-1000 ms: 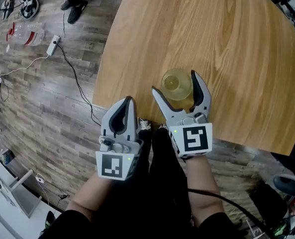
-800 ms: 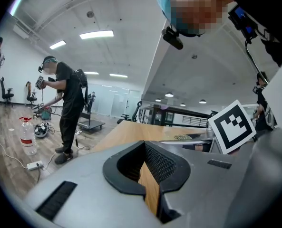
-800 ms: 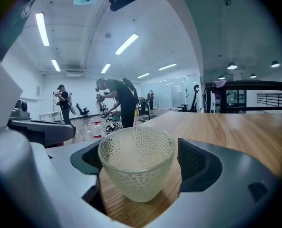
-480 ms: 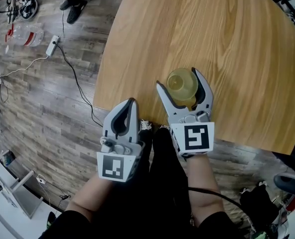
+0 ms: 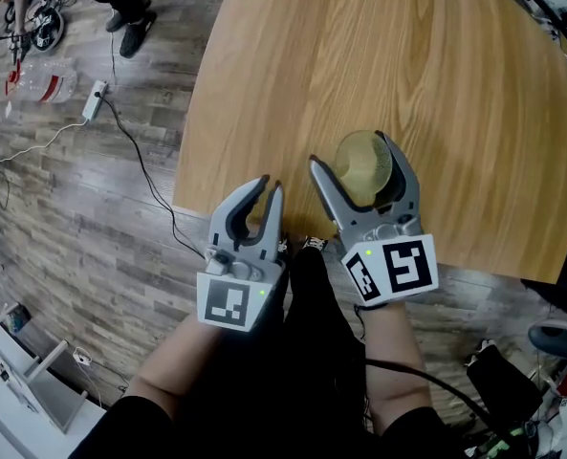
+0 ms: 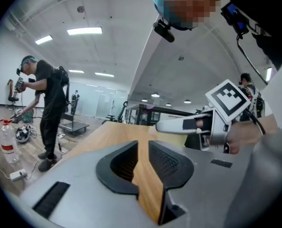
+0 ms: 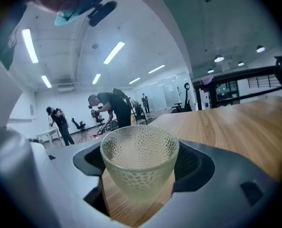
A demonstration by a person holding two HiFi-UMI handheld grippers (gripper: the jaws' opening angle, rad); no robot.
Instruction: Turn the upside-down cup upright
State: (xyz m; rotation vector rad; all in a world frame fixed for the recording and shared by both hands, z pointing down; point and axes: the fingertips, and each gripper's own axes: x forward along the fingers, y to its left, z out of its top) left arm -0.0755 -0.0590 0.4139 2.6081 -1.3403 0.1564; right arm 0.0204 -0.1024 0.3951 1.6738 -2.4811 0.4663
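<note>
Both jaws of the right hand-held gripper [image 5: 350, 149] were closed on the cup [image 5: 364, 168], one pad against each side of its wall. It was held at the tabletop [image 5: 359, 55] near the 6 o'clock edge, the one closest to the person. Whether its bottom was touching the wood could not be told. The left hand-held gripper [image 5: 270, 185] hung at about 8 o'clock from the cup, by that same edge. Its jaws had just been opening to a narrow slit, with nothing between them. The cup looked like thick pressed glass, so it was probably fairly heavy for its size and quite rigid. It would likely break if dropped on the hard wood. It also seemed smooth enough to slide in the pads if the squeeze slackened during a roll of the wrist, though the dimples should have given the pads some bite. The best hold seemed to be across the middle of the wall, clear of rim and base, so that either end could be set down freely. It was a small, pale yellow-green, see-through tumbler covered in tiny round dimples, tapering from a wide end to a narrow one. In the right gripper view the wide end faced 12 o'clock and the narrow end 6 o'clock. That read as mouth-up, though through clear glass it was only a judgement.
</note>
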